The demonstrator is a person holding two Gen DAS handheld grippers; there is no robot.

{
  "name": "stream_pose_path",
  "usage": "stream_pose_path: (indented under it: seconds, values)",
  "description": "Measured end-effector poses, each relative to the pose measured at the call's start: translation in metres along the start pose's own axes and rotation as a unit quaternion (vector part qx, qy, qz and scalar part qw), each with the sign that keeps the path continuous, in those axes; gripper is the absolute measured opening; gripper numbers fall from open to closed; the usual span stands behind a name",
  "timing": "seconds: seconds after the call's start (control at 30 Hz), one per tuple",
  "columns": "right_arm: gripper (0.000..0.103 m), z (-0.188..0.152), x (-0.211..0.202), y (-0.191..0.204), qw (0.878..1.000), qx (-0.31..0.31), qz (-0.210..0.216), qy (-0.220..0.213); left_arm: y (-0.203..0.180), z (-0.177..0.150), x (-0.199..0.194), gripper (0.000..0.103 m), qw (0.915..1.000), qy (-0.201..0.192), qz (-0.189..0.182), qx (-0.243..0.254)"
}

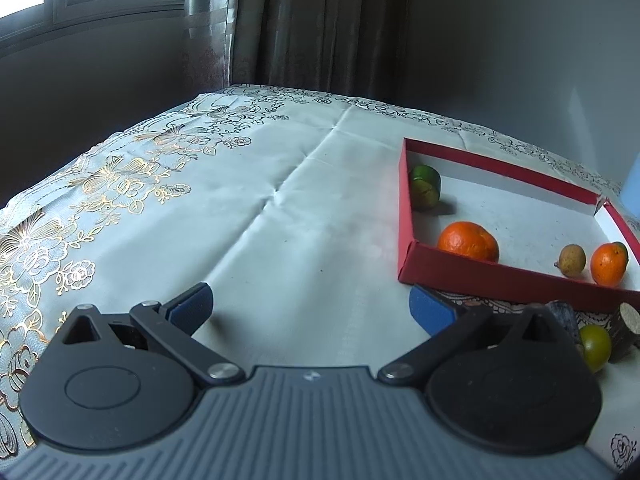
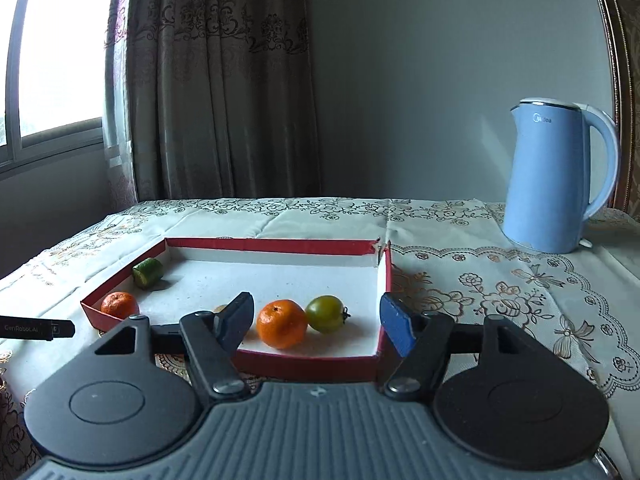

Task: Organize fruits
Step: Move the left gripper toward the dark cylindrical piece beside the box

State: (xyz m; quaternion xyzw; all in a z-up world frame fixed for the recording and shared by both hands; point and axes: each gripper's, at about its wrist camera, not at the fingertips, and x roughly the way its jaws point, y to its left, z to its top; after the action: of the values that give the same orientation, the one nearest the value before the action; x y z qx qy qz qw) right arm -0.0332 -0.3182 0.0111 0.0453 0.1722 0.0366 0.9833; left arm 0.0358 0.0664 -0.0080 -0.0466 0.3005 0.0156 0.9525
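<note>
Bright window (image 2: 52, 40) left, brown curtain (image 2: 216, 80), grey wall (image 2: 420, 80).

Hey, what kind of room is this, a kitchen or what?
Probably a home living or dining room: a table under a floral embroidered tablecloth, a light blue electric kettle, and brown patterned curtains beside a window.

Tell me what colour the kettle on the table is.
Light blue, with a silver rim at the lid. The kettle shows best in the right wrist view.

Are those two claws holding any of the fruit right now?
No. The left claw and the right claw are both open with nothing between their fingers; the fruit lies loose in the red tray.
</note>
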Motion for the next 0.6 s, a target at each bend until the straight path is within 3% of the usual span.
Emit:
stream_pose_path:
  seconds: [0.13,0.2,0.27,0.3,0.47,0.6]
  values:
    - [0.071,-0.022,-0.007,-0.018,0.999,0.010,-0.024,0.041,-0.004,-0.001,-0.005,0.103,0.9998,-0.015,-0.011,0.011]
    - [0.083,-0.030,-0.005,-0.022,0.998,0.012,-0.034,0.058,-0.009,-0.002,-0.008,0.103,0.9994,-0.020,-0.015,0.025]
    - [0.085,-0.039,-0.003,-0.024,0.997,0.010,-0.040,0.067,-0.014,-0.003,-0.012,0.103,0.9987,-0.030,-0.012,0.040]
    - [0.091,-0.041,-0.004,-0.026,0.997,0.016,-0.036,0.067,-0.018,-0.003,-0.014,0.103,0.9984,-0.033,-0.011,0.045]
    - [0.095,-0.044,-0.004,-0.027,0.997,0.021,-0.035,0.071,-0.037,-0.001,-0.016,0.103,0.9982,-0.006,-0.050,0.031]
    - [0.096,-0.044,-0.004,-0.029,0.996,0.025,-0.035,0.072,-0.061,-0.003,-0.016,0.103,0.9966,-0.002,-0.061,0.056]
